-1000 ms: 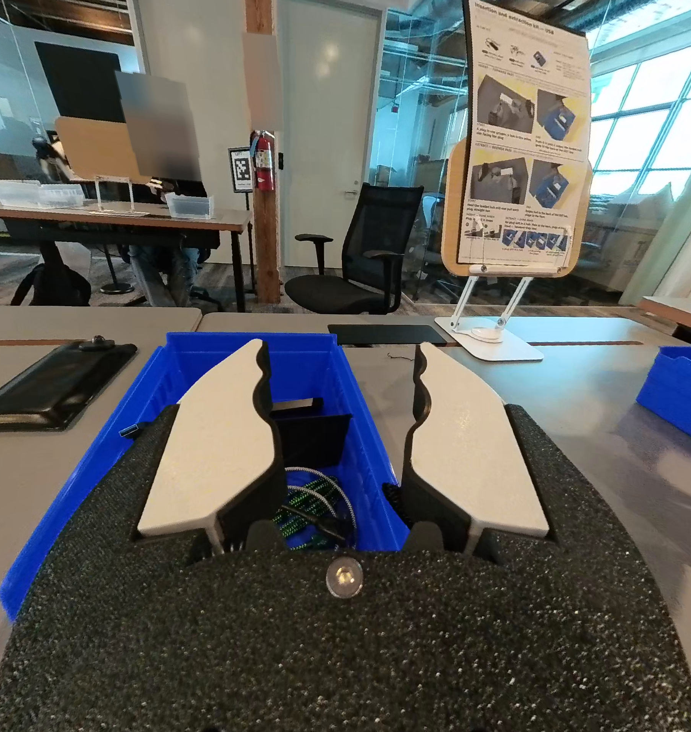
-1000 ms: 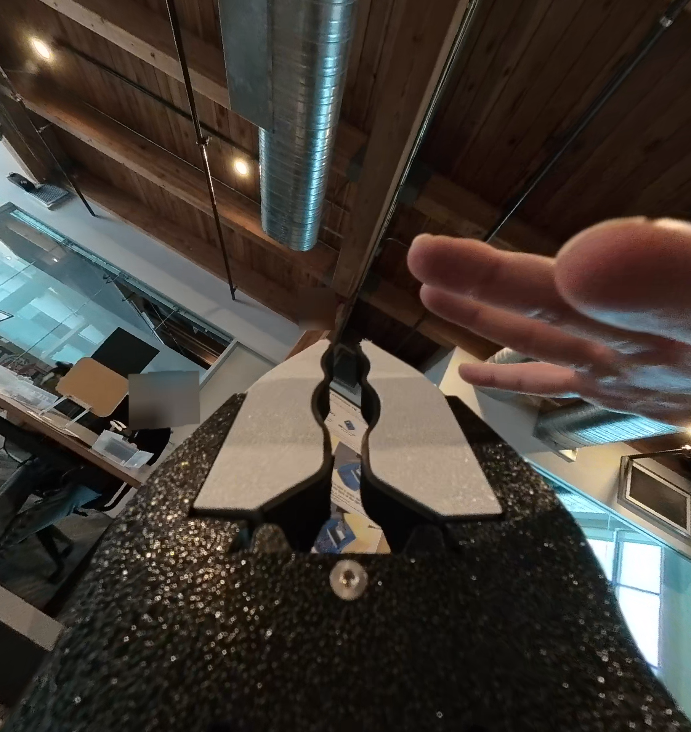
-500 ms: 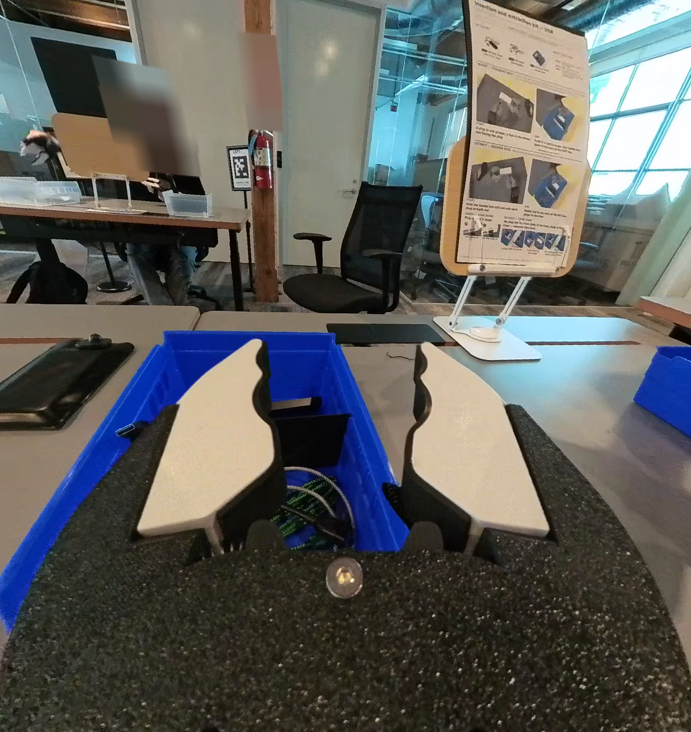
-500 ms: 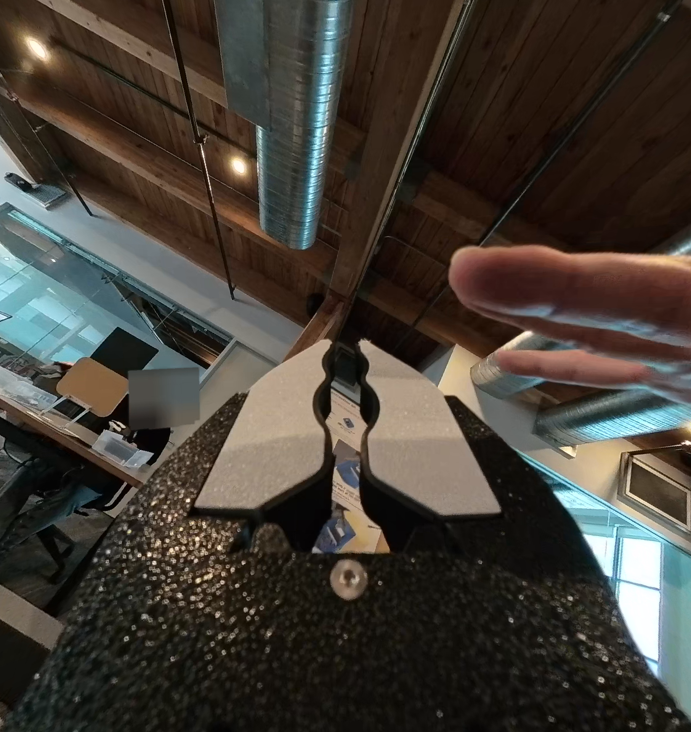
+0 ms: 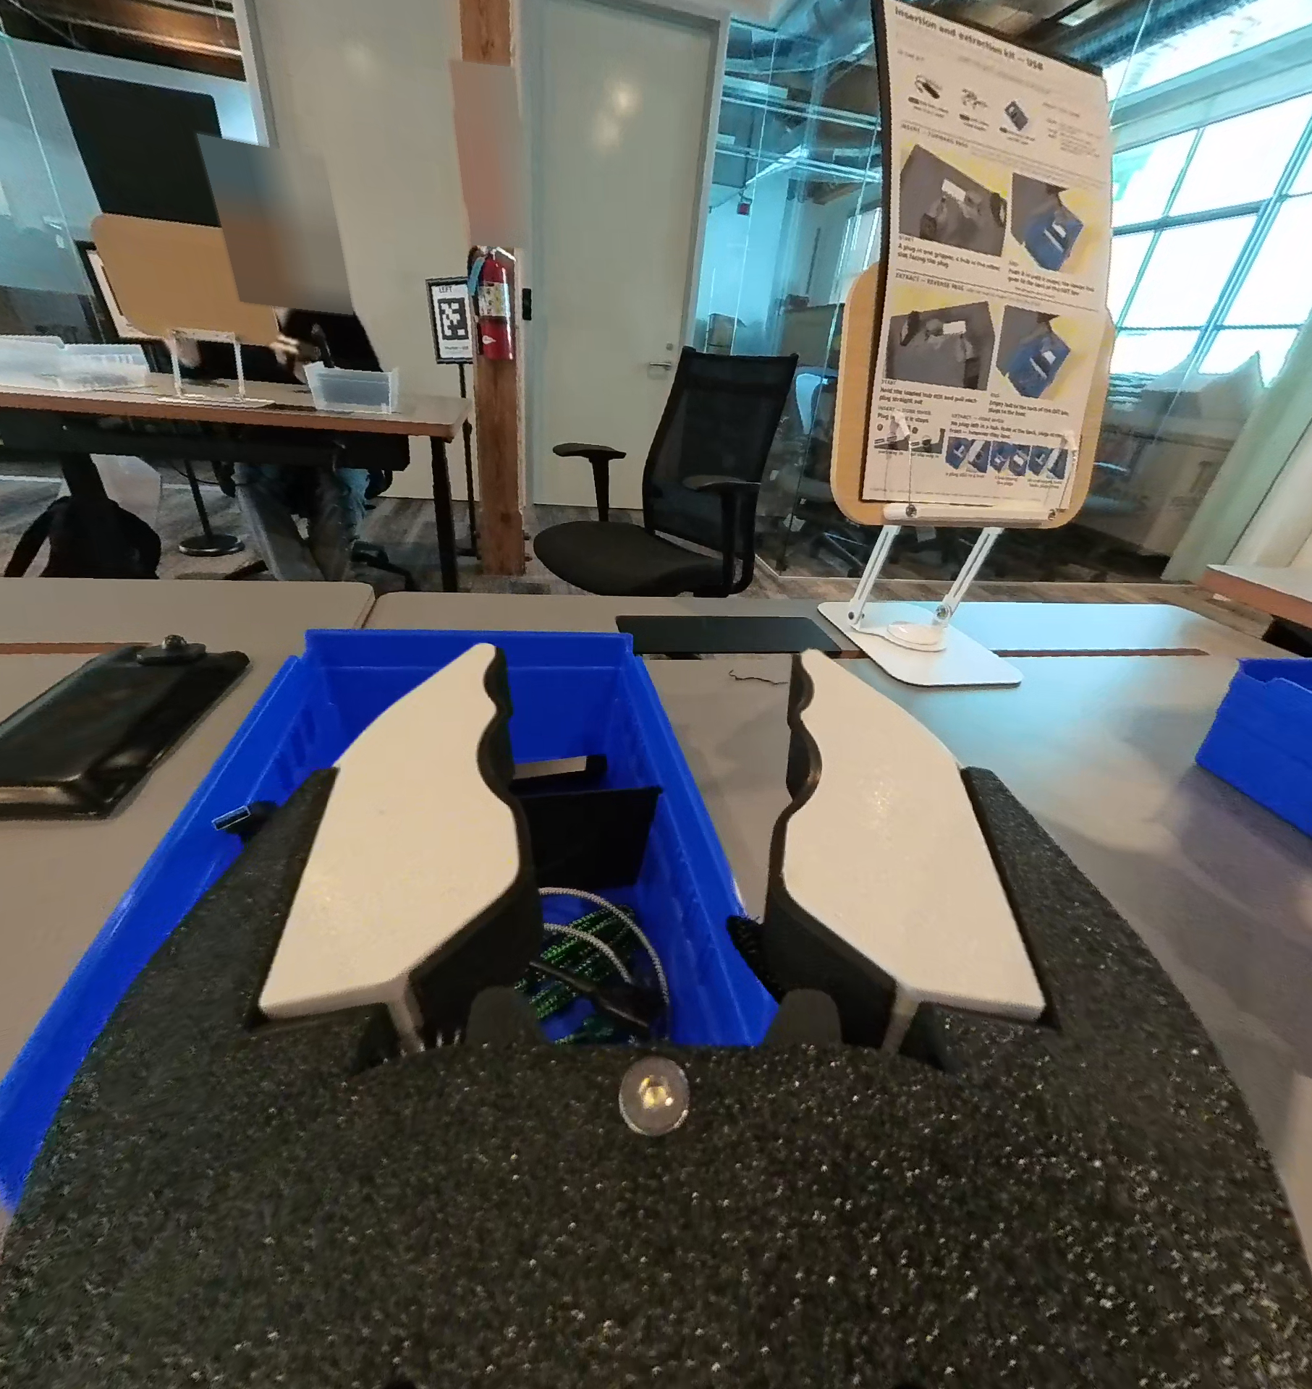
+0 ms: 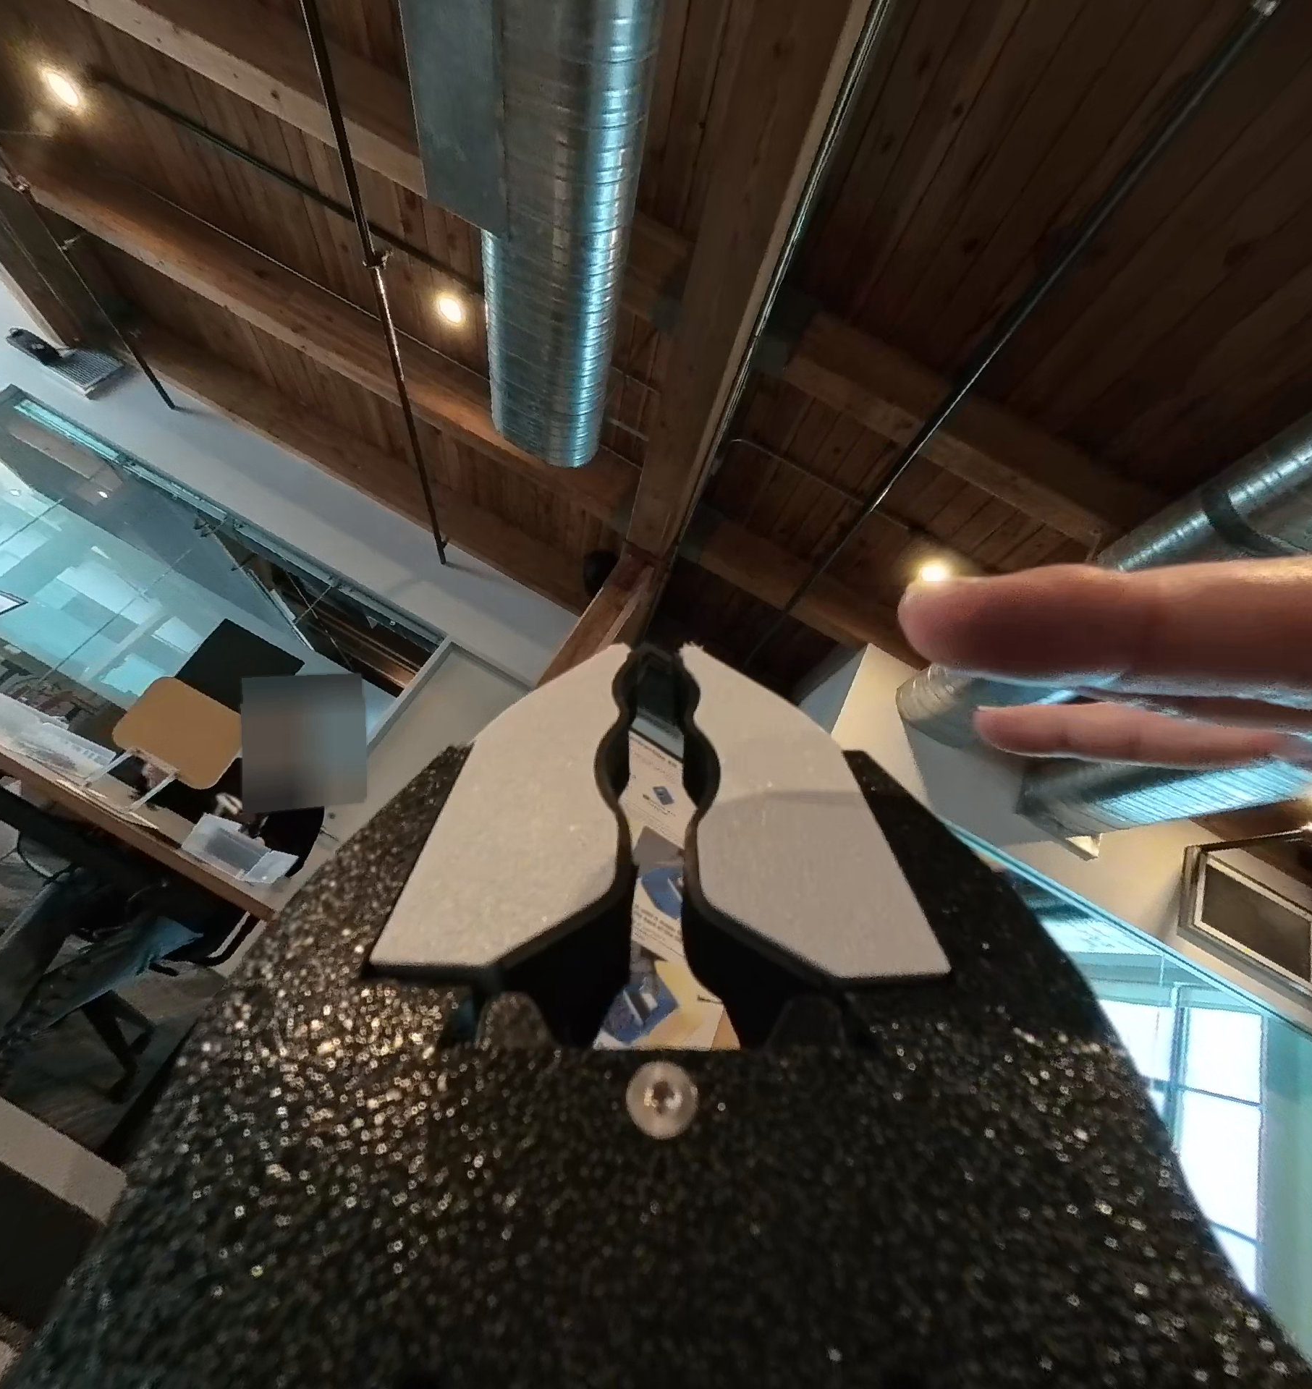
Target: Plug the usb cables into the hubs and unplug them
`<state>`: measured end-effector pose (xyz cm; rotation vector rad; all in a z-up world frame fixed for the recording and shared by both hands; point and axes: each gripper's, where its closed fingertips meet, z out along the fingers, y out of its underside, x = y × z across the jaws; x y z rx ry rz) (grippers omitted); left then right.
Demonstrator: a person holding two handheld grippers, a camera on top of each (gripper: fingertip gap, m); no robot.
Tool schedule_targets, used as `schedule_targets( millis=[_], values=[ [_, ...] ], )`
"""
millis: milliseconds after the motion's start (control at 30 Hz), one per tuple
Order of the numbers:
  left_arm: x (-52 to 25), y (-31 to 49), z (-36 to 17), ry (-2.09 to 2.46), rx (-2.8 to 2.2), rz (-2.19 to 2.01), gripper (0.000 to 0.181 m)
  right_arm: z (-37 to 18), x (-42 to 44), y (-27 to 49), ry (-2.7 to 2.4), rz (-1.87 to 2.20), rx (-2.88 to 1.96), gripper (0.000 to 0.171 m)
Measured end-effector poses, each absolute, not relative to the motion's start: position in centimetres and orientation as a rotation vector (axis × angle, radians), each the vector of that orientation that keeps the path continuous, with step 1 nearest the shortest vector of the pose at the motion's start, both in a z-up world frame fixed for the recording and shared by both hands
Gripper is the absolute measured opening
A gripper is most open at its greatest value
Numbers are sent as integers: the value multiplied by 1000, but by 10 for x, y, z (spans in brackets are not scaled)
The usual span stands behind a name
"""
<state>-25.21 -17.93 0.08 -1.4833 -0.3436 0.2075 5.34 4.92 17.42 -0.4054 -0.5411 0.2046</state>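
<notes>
My left gripper (image 5: 646,661) is open and empty, held low over a blue bin (image 5: 277,751) on the grey table. Between its fingers I see coiled green-black and white braided cables (image 5: 600,947) in the bin's near part. A black divider (image 5: 585,834) crosses the bin, with a flat grey hub (image 5: 555,768) behind it. A USB plug (image 5: 235,819) pokes over the bin's left rim. My right gripper (image 6: 656,654) points up at the wooden ceiling, its jaws shut with nothing visibly held. A bare hand (image 6: 1126,639) reaches in from the right above it.
A second blue bin (image 5: 1284,736) stands at the right table edge. An instruction board on a white stand (image 5: 976,301) is at the back right, with a black pad (image 5: 728,635) beside it. A black tray (image 5: 89,736) lies at the left. The tips of one gripper are about 40 cm away from the tips of the other.
In the right wrist view the hand has drawn back to the right, away from the shut gripper. The left gripper and bin have hardly moved.
</notes>
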Motion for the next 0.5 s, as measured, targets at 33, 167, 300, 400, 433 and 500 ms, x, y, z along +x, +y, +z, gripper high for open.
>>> schedule_targets(
  millis=[33,167,300,400,433,500],
  values=[
    [-252,-179,1,-343,-1483,207,71,174,53,50,-545,206,-411,7],
    [-252,-178,0,-342,-1486,209,71,173,51,56,-554,210,-435,7],
    [-252,-178,1,-339,-1486,212,71,170,49,68,-567,241,-480,9],
    [-251,-178,1,-336,-1483,213,72,167,46,77,-583,261,-522,10],
    [-251,-178,1,-336,-1483,214,72,167,45,80,-587,267,-537,10],
    [-251,-177,1,-336,-1485,214,72,165,44,85,-595,279,-566,11]
  ],
)
